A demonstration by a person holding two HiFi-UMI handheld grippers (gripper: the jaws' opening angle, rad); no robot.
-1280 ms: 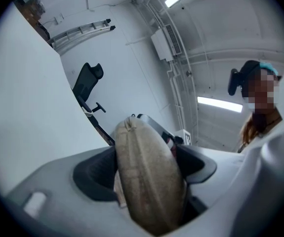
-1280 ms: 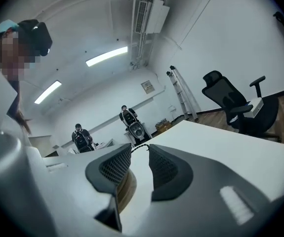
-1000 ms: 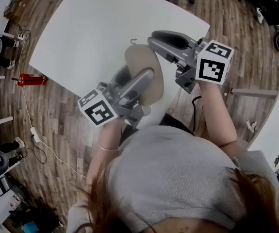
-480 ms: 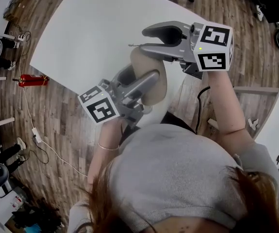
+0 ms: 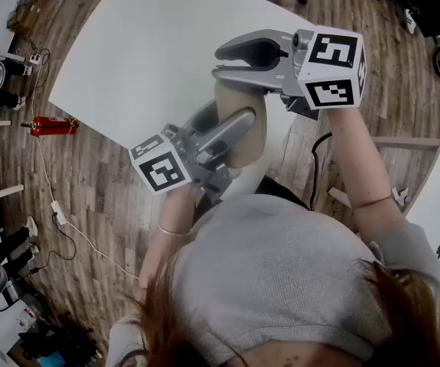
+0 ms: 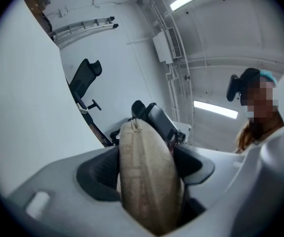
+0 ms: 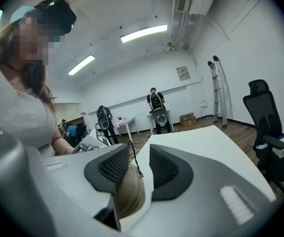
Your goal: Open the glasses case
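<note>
Currently clamping the glasses case (image 5: 235,98) in the left hand-held gripper (image 5: 223,117) and holding it in the air by the near edge of the white tabletop (image 5: 151,52), clear of the surface. Keeping the case lengthwise along the jaws, far end pointing away from the body. Seeing it in the left gripper view as a beige case (image 6: 146,181) filling the whole gap between the two black pads, seam facing the camera and a small pull at the far tip. Just now closing those jaws a little further on the case.

Bringing in the right hand-held gripper (image 5: 223,61) from the right, lying crosswise over the far end of the case. Showing, in the right gripper view, the right hand-held gripper (image 7: 139,167) with pads part-way apart and a clear gap between them. Catching only the thin pull cord (image 7: 133,157) in that gap, close along one pad, not pinched. Sitting the case's rounded end (image 7: 129,194) just under that same pad. Just now narrowing these jaws too, not gripping anything.
</note>
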